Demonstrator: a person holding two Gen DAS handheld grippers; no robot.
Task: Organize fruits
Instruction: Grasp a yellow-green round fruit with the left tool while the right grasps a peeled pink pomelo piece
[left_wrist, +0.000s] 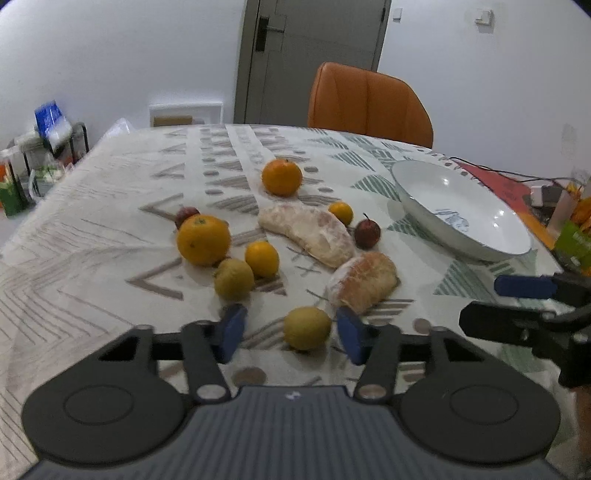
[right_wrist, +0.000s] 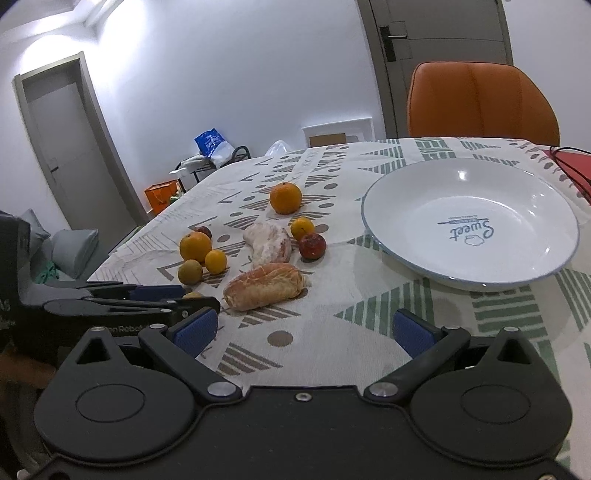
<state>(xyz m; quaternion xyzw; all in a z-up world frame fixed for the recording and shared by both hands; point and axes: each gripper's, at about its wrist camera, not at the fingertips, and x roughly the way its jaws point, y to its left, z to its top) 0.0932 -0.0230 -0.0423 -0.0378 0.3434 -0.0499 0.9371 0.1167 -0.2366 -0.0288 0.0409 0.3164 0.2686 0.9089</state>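
Left tool (left_wrist: 291, 332): jaws spread, low over the worktop (left_wrist: 92, 229), with a yellow-green fruit (left_wrist: 306, 328) between the blue pads (left_wrist: 233, 328). That fruit sits nearer the right pad; contact cannot be confirmed.

Right tool (right_wrist: 303, 328): jaws spread wide, nothing between them, over bare patterned cloth. The left tool shows at 9 o'clock in the right wrist view, side-on.

Fruit, left wrist view, all on the cloth, none in the bowl:
- Peeled segment (left_wrist: 364, 282) at 1 o'clock from the held-between fruit, just beside the right pad.
- Longer peeled piece (left_wrist: 306, 234) beyond it, toward 12 o'clock.
- Second yellow-green fruit (left_wrist: 233, 278) at 11 o'clock, touching a small orange (left_wrist: 262, 258).
- Large orange (left_wrist: 203, 240) further toward 10 o'clock, a dark red fruit (left_wrist: 186, 214) partly hidden behind it.
- Another orange (left_wrist: 282, 176) alone at 12 o'clock, far side.
- Small orange (left_wrist: 341, 212) and red fruit (left_wrist: 367, 232) close together, right of the long piece.

White bowl (left_wrist: 413, 177): at 2 o'clock, tilted in the fisheye, blue print inside, well apart from the fruit cluster.

An orange chair (left_wrist: 369, 99) stands at the worktop's far edge.
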